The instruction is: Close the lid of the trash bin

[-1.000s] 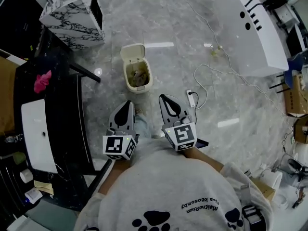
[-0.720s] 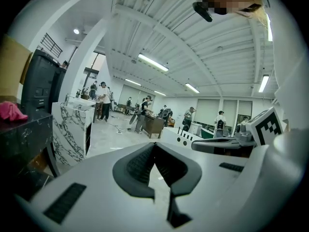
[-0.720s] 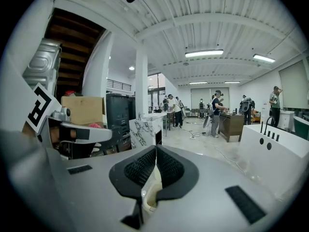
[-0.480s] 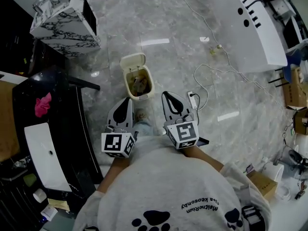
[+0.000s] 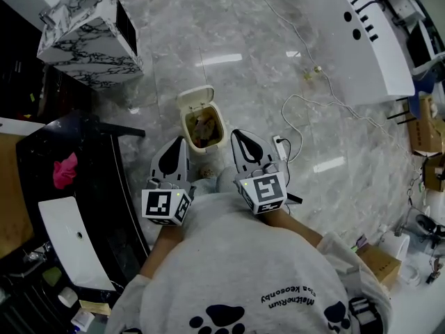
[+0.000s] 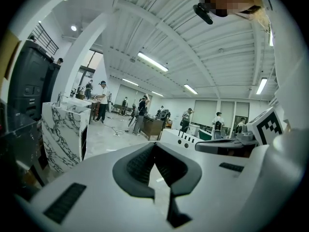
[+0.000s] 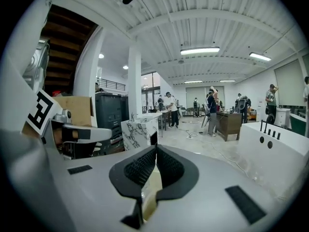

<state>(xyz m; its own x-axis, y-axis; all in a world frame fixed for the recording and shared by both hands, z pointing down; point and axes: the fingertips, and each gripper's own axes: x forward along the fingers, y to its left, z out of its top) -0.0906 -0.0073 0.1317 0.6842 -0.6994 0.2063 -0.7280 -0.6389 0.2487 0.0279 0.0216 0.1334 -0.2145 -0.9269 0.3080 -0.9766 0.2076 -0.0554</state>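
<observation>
Standing on the glossy grey marble-look floor (image 5: 243, 33), the small cream trash bin (image 5: 203, 127) is gaping. Its rounded lid (image 5: 195, 96) is tilting back on the far side, and crumpled rubbish is showing inside. Just nearer than the bin, the left gripper (image 5: 178, 140) and right gripper (image 5: 235, 133) are hovering side by side, each pressing its ribbed black jaws together on nothing. A white power strip (image 5: 278, 145) is lying right of the bin. A marble-veined cabinet (image 5: 90, 33) is standing beyond the bin to its left, in a wide, strip-lit hall.
</observation>
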